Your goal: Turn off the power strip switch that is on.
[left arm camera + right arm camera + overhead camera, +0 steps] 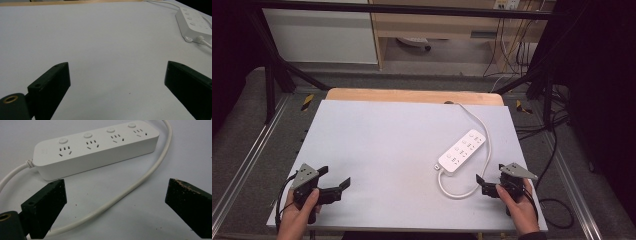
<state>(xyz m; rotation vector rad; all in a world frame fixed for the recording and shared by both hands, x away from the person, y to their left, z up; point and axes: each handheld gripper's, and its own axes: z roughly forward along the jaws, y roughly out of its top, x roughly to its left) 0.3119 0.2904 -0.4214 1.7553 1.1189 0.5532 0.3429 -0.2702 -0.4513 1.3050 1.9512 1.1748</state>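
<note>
A white power strip [462, 150] with several sockets and buttons lies on the right half of the grey table top [382, 145]. Its white cable [488, 150] loops from the near end round the right side to the table's back edge. My right gripper [491, 176] is open at the front right, just short of the cable loop; in the right gripper view the power strip [96, 147] lies beyond its jaws and the cable [130, 190] runs between them. My left gripper [334, 176] is open at the front left, over bare table, with the power strip [193, 23] far off.
A wooden strip [414, 95] borders the table's back edge. Black frame posts [272, 85] stand at the back corners. Loose black cables [557, 150] lie on the floor to the right, and a cabinet [319, 35] stands behind.
</note>
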